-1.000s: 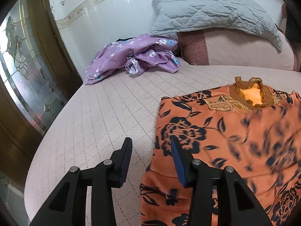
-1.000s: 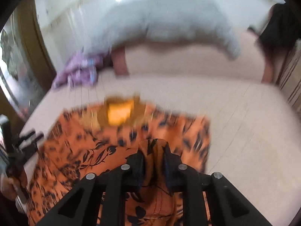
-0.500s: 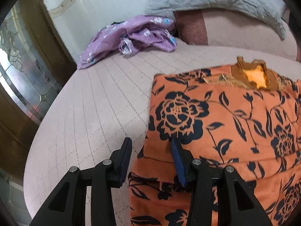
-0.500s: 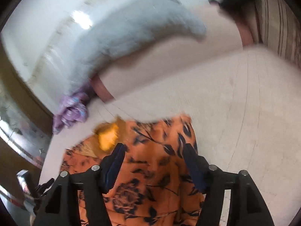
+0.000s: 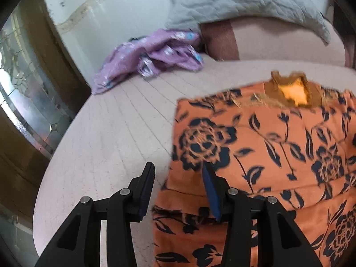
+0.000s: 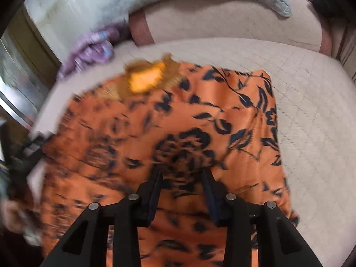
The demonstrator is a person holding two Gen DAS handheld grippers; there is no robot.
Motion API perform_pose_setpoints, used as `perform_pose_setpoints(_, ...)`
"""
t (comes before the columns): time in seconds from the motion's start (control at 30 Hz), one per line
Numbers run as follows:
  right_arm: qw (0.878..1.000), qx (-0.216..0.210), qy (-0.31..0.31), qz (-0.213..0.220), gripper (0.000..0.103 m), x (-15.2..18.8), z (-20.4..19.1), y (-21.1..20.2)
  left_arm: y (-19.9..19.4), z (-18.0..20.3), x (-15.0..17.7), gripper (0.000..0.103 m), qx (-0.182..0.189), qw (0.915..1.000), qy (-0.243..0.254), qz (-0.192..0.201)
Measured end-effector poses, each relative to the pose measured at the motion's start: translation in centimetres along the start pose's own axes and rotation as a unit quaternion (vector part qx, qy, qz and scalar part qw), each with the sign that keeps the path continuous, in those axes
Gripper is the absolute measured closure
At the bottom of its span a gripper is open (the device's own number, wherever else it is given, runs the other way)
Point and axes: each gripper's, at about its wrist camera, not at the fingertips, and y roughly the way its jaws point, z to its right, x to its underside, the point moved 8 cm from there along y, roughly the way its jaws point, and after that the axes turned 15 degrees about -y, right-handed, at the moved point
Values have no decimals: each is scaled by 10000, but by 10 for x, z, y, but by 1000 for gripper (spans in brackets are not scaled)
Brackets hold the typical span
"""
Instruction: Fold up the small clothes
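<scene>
orange floral garment [image 5: 278, 146] lying flat on the quilted bed [image 5: 115, 138], neckline [image 5: 291, 89] toward the headboard, its side panels apparently already turned in, so the step in hand reads as the mid-fold stage before the lengthwise doubling. left tongs [image 5: 178, 178] stand partly open, straddling the garment's left edge, one pad over bare bed and the other over cloth; no cloth is pinched between them. right tongs [image 6: 182, 178] hover low over the middle of the garment [image 6: 178, 133], jaws closing with fabric beneath them, though blur leaves it unclear whether the pads have met the cloth. a crumpled purple garment [image 5: 151, 55] waits near the wall, well apart, below a grey pillow [image 5: 240, 2]. judgement: the next move calls for both tongs to catch the near hem at matching points and carry it toward the neckline, keeping the layers from slipping.
</scene>
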Motion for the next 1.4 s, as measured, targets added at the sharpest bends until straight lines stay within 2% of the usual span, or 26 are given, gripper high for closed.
perform_pose_setpoints(0.07,10000,-6,4,-32,64,7,-3,4,16,3,12,57,-86,9995,23,-297)
perform_pose_setpoints(0.13,9990,-58,-6,-444,62,19,-7,27,13,5,12,56,-177,9997,37,-188)
perform_pose_setpoints(0.23,9995,-142,144,-244,62,22,-5,2,0,4,16,57,-165,9997,-2,-181)
perform_pose_setpoints(0.3,9991,-345,243,59,62,20,-5,-24,-19,-2,24,56,-69,9998,-149,-140)
perform_pose_setpoints(0.33,9986,-401,254,240,55,21,-3,-39,-29,-5,28,56,-8,9997,-201,-102)
perform_pose_setpoints(0.37,9980,-409,318,365,42,27,2,-51,-40,-9,32,52,25,9997,-233,-45)
perform_pose_setpoints(0.4,9969,-442,438,474,37,34,7,-61,-49,-14,35,44,28,9997,-248,26)
perform_pose_setpoints(0.5,9910,-693,1029,502,35,67,29,-84,-86,-38,57,24,55,9989,-347,301)
perform_pose_setpoints(0.63,9830,-719,1612,505,35,116,52,-109,-119,-80,98,21,143,9983,-534,193)
perform_pose_setpoints(0.7,9790,-711,1837,535,35,142,61,-123,-125,-104,117,21,106,9972,-737,-46)
perform_pose_setpoints(0.83,9734,-763,2117,435,35,185,71,-142,-134,-136,147,21,292,9900,-1287,-493)
perform_pose_setpoints(0.93,9760,-634,2071,217,34,209,64,-143,-137,-139,162,21,629,9818,-1582,-847)
perform_pose_setpoints(1.03,9785,-556,1985,-30,34,226,51,-136,-134,-132,176,23,671,9798,-1474,-1173)
perform_pose_setpoints(1.1,9820,-439,1813,-309,34,241,38,-128,-134,-125,186,47,803,9770,-1440,-1354)
perform_pose_setpoints(1.2,9853,-264,1564,-629,34,262,16,-118,-136,-114,199,65,1088,9686,-1513,-1646)
perform_pose_setpoints(1.3,9919,294,1009,-710,37,265,-2,-115,-140,-110,205,65,1098,9682,-1524,-1650)
perform_pose_setpoints(1.33,9924,441,849,-770,45,265,-8,-113,-141,-108,206,64,1096,9679,-1522,-1671)
perform_pose_setpoints(1.37,9929,558,700,-785,54,264,-12,-113,-142,-111,208,55,1115,9670,-1526,-1708)
perform_pose_setpoints(1.4,9938,620,525,-759,60,262,-17,-114,-141,-110,209,41,1135,9656,-1514,-1785)
